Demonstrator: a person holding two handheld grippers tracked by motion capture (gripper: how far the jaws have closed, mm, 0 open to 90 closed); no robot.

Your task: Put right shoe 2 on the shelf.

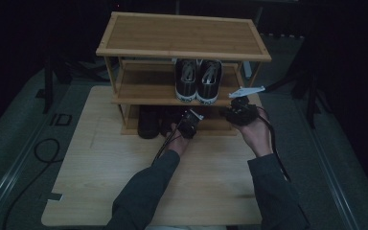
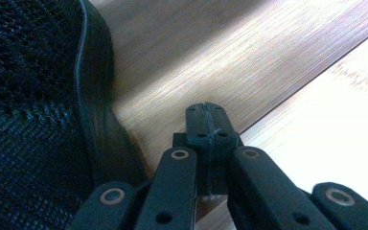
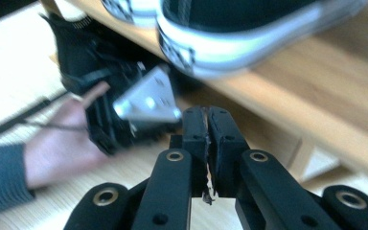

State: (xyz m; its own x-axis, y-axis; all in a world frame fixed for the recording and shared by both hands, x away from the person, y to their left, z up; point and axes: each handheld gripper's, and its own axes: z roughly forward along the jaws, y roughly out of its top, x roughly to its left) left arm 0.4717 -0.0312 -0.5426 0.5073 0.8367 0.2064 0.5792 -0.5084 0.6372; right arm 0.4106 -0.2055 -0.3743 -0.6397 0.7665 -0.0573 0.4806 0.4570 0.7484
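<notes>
A wooden shoe rack [image 1: 182, 36] with three shelves was seen standing at the far edge of a pale wooden table [image 1: 124, 191]. On the middle shelf, near its right end, a pair of black sneakers with white soles [image 1: 198, 80] was set side by side, heels facing the person. On the bottom shelf a pair of black shoes [image 1: 148, 122] was kept in the shadow, toward the left end.

The left gripper [image 1: 189, 123] was held low at the front edge of the bottom shelf, just beside the black shoes – in the left gripper view the black mesh shoe [image 2: 33, 105] was seen close on the left, with bare shelf wood ahead. Its jaws were pressed together with nothing between them.

The right gripper [image 1: 239, 111] was held near the right end of the rack, just under the front edge of the middle shelf. Its jaws were together too – nothing was held. The white-soled sneakers [image 3: 249, 33] were seen above it, and the left gripper [image 3: 124, 115] off to the side.
</notes>
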